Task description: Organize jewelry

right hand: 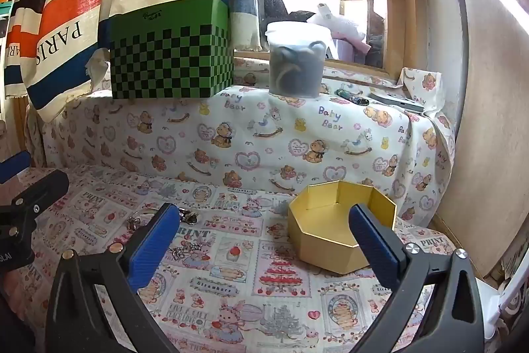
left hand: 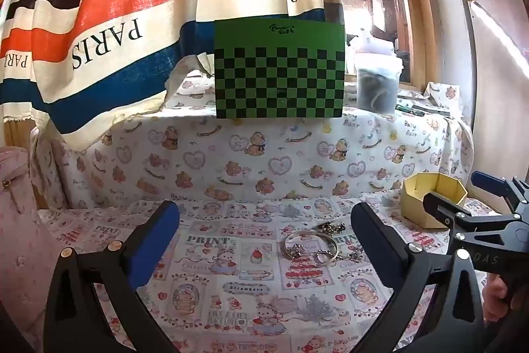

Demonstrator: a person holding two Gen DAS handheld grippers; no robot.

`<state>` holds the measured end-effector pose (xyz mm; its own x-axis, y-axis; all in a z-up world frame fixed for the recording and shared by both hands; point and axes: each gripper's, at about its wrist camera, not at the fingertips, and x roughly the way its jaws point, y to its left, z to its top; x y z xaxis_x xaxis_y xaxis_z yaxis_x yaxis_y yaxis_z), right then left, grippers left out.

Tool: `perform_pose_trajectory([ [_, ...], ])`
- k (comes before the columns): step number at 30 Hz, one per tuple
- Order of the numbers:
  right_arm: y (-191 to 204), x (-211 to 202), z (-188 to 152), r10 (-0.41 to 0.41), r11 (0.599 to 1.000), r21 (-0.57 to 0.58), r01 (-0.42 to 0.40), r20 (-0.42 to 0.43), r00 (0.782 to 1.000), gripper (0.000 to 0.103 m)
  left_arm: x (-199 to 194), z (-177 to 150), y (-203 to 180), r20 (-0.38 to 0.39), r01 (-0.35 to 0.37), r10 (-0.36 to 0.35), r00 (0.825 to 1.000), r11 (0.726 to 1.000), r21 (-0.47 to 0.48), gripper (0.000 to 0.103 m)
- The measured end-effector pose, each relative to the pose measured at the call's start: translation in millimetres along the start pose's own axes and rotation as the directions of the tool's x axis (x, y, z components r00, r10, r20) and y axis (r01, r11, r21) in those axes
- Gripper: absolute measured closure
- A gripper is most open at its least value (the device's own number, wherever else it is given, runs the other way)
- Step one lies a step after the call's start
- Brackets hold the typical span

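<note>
blue-padded fingers of left gripper spread wide, holding nothing, hovering above patterned tablecloth. blue-padded fingers of right gripper likewise spread wide and empty. silver jewelry lying loose on cloth: a bangle with small chains and charms tangled around it, seen between left gripper's fingertips, nearer the right-hand pad. same jewelry seen in right wrist view partly hidden behind the left-hand pad, a few pieces scattered beside it. open gold octagonal box resting on cloth, well apart from jewelry, nothing visible inside; right-hand pad of right gripper overlapping its near rim in view, contact impossible to tell. on raised ledge behind, draped in bear-print fabric: green checkered box and lidded translucent tub with dark contents. striped "paris" curtain hanging at back left.
</note>
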<state>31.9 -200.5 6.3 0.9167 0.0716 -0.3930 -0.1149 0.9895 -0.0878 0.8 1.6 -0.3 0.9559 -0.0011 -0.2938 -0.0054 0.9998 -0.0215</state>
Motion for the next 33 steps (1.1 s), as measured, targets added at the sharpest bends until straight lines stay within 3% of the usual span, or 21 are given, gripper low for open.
perform_pose_trajectory([
  [7, 0, 0, 0, -0.009, 1.0, 0.004, 0.009, -0.002, 1.0, 0.0, -2, -1, -6, 0.007, 0.001, -0.001, 1.0, 0.999, 0.036, 0.0],
  [16, -6, 2, 0, -0.032, 0.999, 0.028, 0.032, -0.009, 0.999, 0.0, 4, 0, 3, -0.026, -0.027, 0.026, 0.999, 1.0, -0.009, 0.0],
  [21, -6, 3, 1, -0.03, 0.999, 0.029, 0.03, -0.012, 0.999, 0.0, 5, -2, 3, -0.033, 0.028, -0.028, 0.999, 1.0, -0.003, 0.001],
  [33, -3, -1, 0, -0.042, 0.999, 0.011, 0.042, 0.011, 0.999, 0.0, 9, -2, 2, -0.056, -0.031, 0.03, 0.998, 1.0, -0.004, 0.0],
])
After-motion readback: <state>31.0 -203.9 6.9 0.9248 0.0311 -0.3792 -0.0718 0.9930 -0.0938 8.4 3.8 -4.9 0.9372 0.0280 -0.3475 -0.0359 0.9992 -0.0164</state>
